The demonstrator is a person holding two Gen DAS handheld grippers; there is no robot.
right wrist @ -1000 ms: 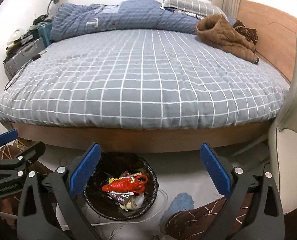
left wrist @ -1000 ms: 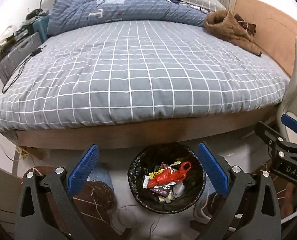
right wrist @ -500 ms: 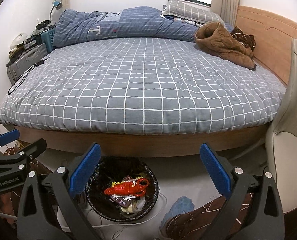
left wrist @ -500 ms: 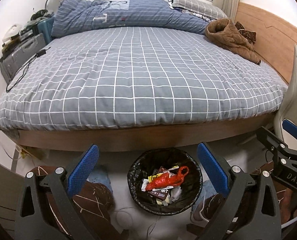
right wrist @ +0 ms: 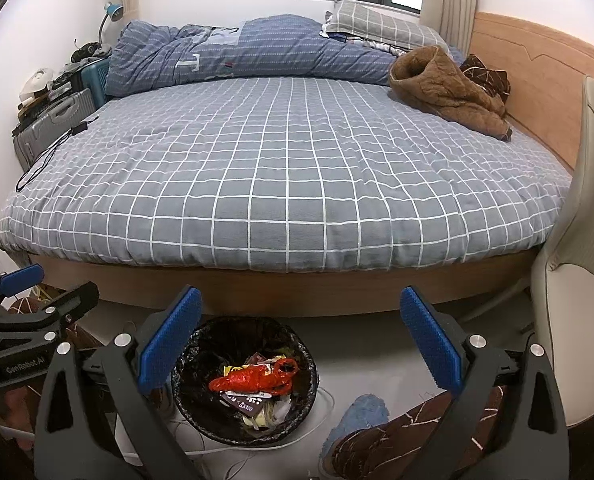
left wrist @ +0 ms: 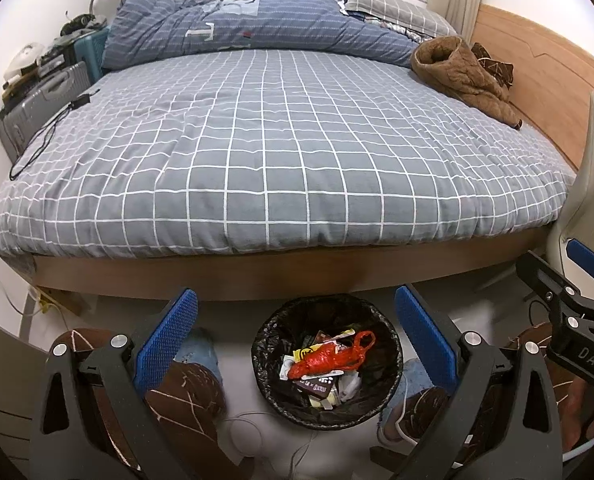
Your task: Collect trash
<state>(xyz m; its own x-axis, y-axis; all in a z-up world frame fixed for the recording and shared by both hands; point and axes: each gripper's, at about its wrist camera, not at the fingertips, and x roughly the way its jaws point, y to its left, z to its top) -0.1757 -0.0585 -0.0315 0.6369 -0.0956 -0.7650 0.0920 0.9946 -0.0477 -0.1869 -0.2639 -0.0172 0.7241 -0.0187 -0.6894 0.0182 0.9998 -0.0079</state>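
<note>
Left wrist view: the left claw (left wrist: pixel 295 332) hangs over the floor in front of a bed (left wrist: pixel 281 152), its two blue-padded fingers (left wrist: pixel 165 338) spread wide with nothing between them. Straight below the gap sits a round bin (left wrist: pixel 391 354) lined with a black bag, standing on the pale floor just in front of the wooden bed frame. The trash lies inside it: a crumpled red plastic bag (left wrist: pixel 329 360) on top of a heap of wrappers (left wrist: pixel 321 388) and scraps of paper. The right claw shows at the right edge of this view, beside a pale chair (left wrist: pixel 593 184).

In the right wrist view the right claw (right wrist: pixel 301 336) is likewise spread wide and holds nothing. The bin (right wrist: pixel 185 364) here sits low and left of centre, partly behind the left-hand finger (right wrist: pixel 169 342), with the red plastic bag (right wrist: pixel 257 378) on top of the wrappers (right wrist: pixel 245 402). The left claw (right wrist: pixel 21 296) shows at the left edge.

The bed carries a grey checked cover, a rolled blue striped quilt (right wrist: pixel 233 52) at its far end, a checked pillow (right wrist: pixel 377 24) and a brown fleecy garment (right wrist: pixel 445 92) near the wooden headboard (right wrist: pixel 537 92). A grey suitcase (right wrist: pixel 49 124) stands at the bed's far left side. The person's legs in brown patterned trousers (left wrist: pixel 185 392) and a blue slipper (right wrist: pixel 357 416) are near the bin. A white cable (right wrist: pixel 257 446) trails on the floor just beside it.
</note>
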